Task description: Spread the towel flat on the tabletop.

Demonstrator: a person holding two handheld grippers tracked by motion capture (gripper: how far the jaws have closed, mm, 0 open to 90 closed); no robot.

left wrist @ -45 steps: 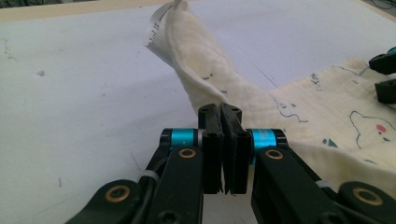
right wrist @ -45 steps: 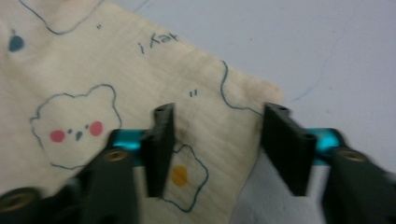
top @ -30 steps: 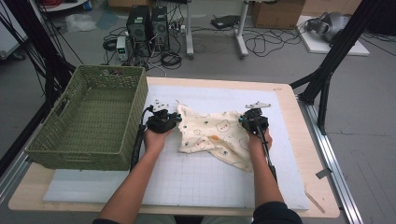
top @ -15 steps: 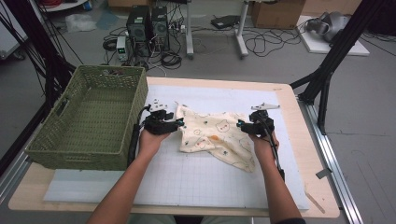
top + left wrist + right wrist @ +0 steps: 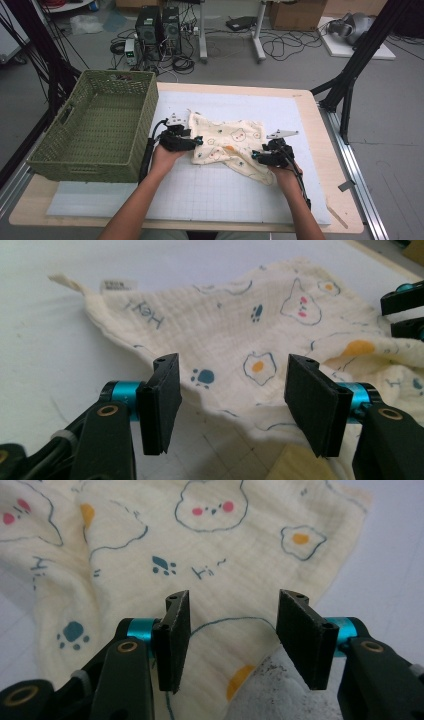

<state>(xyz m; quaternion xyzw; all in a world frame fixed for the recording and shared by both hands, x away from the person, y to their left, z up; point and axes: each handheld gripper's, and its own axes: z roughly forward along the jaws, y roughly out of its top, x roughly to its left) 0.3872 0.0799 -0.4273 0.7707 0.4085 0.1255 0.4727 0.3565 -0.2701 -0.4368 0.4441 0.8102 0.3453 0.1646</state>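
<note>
Reading "Hey" and "Hi" on cloth (image 5: 250, 325) | left gripper (image 5: 232, 390) just opened, apart | right gripper (image 5: 232, 635) apart

Lighting is even, diffuse and bright, from overhead. Shadows on the mat (image 5: 210, 190) are faint and short. The high view is soft and low in detail. In both gripper views the cloth (image 5: 240, 325) is sharp mid-frame; the white mat washes out at the far edge.

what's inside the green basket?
Nothing visible inside the green woven basket: the high view shows bare weave on its floor and far walls. The strip of floor just behind the near wall is covered.
</note>
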